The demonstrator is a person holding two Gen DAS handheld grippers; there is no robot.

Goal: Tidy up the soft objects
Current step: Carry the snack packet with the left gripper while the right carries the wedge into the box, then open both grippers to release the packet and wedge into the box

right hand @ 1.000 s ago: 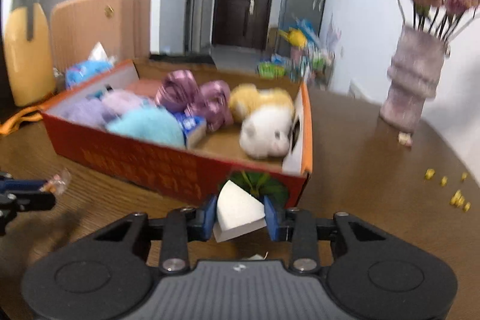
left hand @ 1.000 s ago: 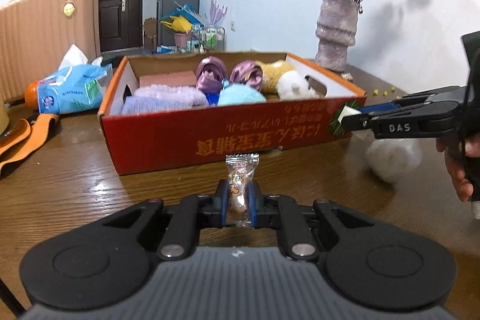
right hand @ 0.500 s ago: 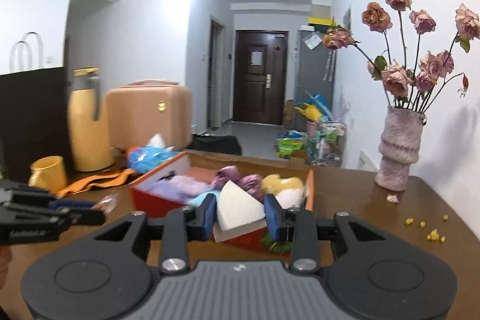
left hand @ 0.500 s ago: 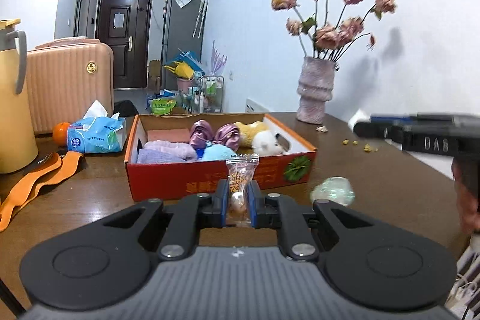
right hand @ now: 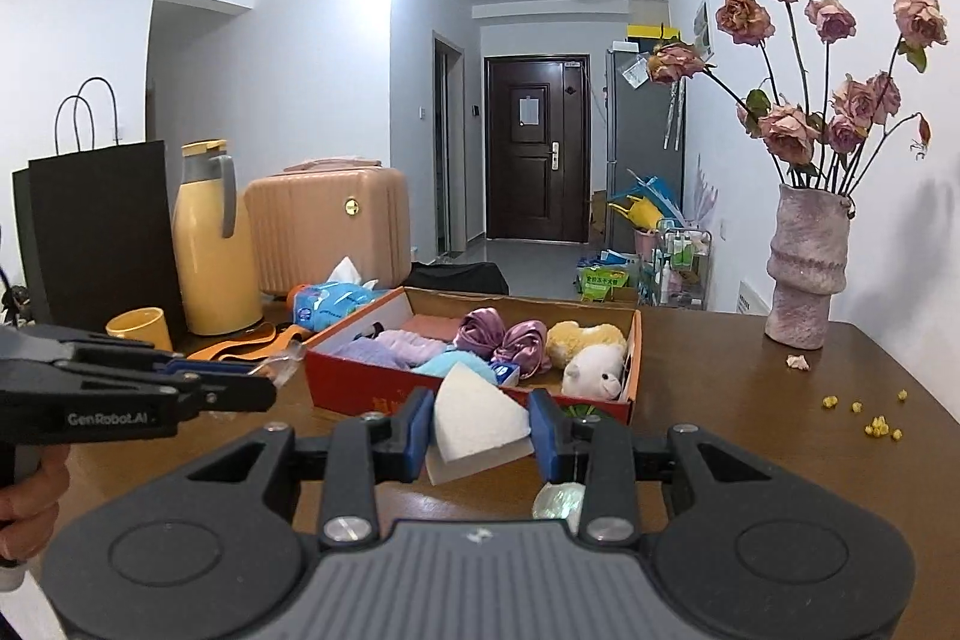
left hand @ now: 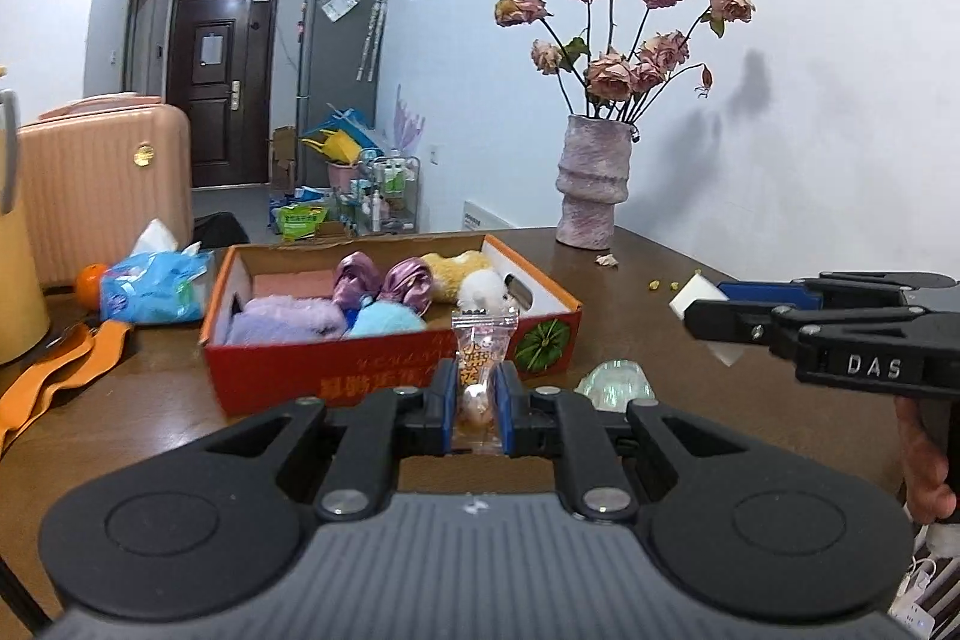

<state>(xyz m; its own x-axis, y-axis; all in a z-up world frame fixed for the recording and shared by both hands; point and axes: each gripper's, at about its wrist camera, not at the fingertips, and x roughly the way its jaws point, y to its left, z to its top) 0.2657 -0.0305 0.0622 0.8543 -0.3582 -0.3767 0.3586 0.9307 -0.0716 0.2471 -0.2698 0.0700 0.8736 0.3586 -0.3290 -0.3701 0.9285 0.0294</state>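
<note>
The left gripper was clamped on a small clear candy packet, whose crimped top stood up above the blue pads. The right gripper was closed on a white wedge-shaped sponge, its point rising between the fingers. Both grippers were held above the brown table, and each appeared at the edge of the other's view, the right one to the left one's right. Straight ahead of both, beyond the fingertips, sat the red cardboard box with soft items inside: a lilac towel, a blue fluffy ball, two purple satin scrunchies, and a yellow-and-white plush toy. A pale translucent lump lay on the table just right of the left gripper's fingers, near the box's front.
</note>
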